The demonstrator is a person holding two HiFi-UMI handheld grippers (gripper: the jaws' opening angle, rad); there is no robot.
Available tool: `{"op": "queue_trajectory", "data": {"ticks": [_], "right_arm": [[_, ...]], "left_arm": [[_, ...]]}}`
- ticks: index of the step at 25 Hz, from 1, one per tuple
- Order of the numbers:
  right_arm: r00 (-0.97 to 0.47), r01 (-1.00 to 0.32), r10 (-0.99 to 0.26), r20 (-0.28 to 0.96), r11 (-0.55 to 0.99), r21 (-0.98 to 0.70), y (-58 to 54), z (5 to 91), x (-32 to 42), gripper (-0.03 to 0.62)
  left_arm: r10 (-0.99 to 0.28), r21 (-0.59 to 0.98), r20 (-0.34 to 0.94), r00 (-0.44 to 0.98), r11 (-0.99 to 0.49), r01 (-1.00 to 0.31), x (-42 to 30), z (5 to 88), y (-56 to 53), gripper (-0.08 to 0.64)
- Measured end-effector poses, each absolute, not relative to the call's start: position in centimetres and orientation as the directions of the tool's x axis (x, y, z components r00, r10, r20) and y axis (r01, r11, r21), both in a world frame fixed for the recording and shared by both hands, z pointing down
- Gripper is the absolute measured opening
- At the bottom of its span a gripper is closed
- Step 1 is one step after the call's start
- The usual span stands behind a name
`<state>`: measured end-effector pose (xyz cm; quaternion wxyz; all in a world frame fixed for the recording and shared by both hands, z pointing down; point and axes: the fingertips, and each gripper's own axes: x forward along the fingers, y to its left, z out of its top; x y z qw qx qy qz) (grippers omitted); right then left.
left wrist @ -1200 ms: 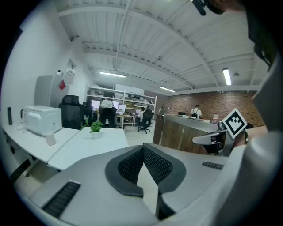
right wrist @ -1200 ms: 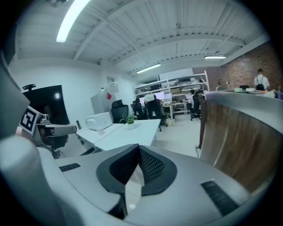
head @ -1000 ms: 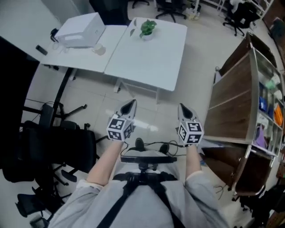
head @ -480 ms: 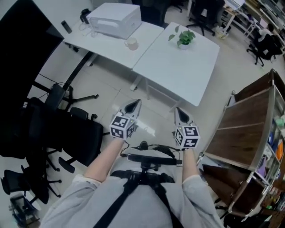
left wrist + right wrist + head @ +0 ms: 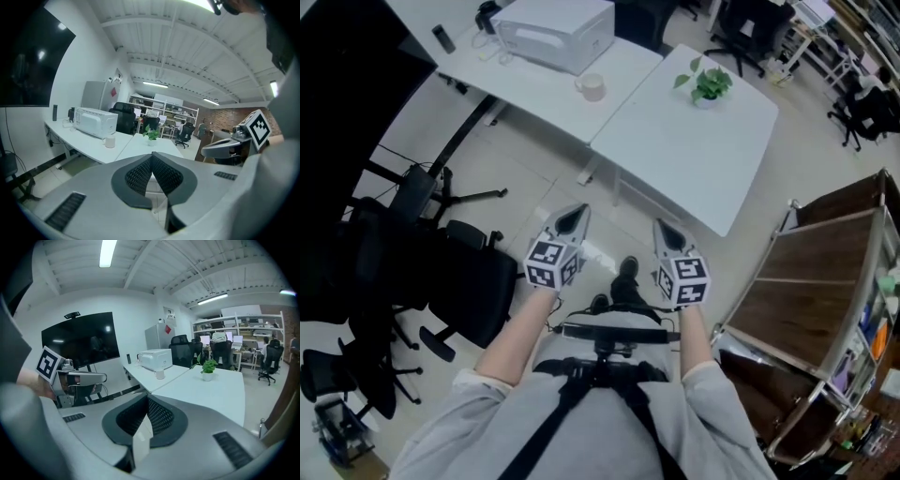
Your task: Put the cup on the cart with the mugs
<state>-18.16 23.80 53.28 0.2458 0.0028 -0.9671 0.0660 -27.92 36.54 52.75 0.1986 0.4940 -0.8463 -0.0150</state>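
Note:
A pale cup (image 5: 592, 87) stands on the left white table (image 5: 534, 89), near the seam with the second table; it also shows small and far in the left gripper view, cup (image 5: 110, 141), and the right gripper view, cup (image 5: 160, 375). My left gripper (image 5: 573, 218) and right gripper (image 5: 666, 232) are held side by side over the floor, well short of the tables. Both are shut with nothing between their jaws, as at the left gripper (image 5: 152, 159) and the right gripper (image 5: 146, 399). A wooden shelved cart (image 5: 811, 281) stands to my right; no mugs show on it.
A white boxy appliance (image 5: 558, 28) sits behind the cup. A potted plant (image 5: 710, 84) stands on the right table (image 5: 694, 150). Black office chairs (image 5: 441, 281) crowd the left side. A dark screen (image 5: 79, 345) hangs on the left wall. Pale floor (image 5: 525, 178) lies ahead.
The tables, the cup and the plant have shifted right and drawn a little closer in the head view. Both grippers stay shut and side by side.

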Motion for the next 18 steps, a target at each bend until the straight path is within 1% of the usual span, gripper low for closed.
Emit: {"op": "queue_trajectory", "data": {"ticks": [3,10,18], "right_arm": [[-0.863,0.001,0.066,0.501,0.992,-0.129,23.3,54.9,-20.7,0.008],[-0.854,0.096,0.165,0.493,0.982,-0.162,21.3,54.3,-27.8,0.008],[-0.825,0.190,0.259,0.503,0.964,-0.185,18.4,54.9,-33.0,0.008]], "left_arm": [[-0.826,0.227,0.330,-0.456,0.539,-0.811,-30.1,53.5,35.9,0.005],[-0.787,0.206,0.365,-0.497,0.589,-0.782,-36.5,53.1,33.2,0.005],[-0.787,0.161,0.402,-0.468,0.564,-0.810,-42.3,52.0,27.3,0.006]]}}
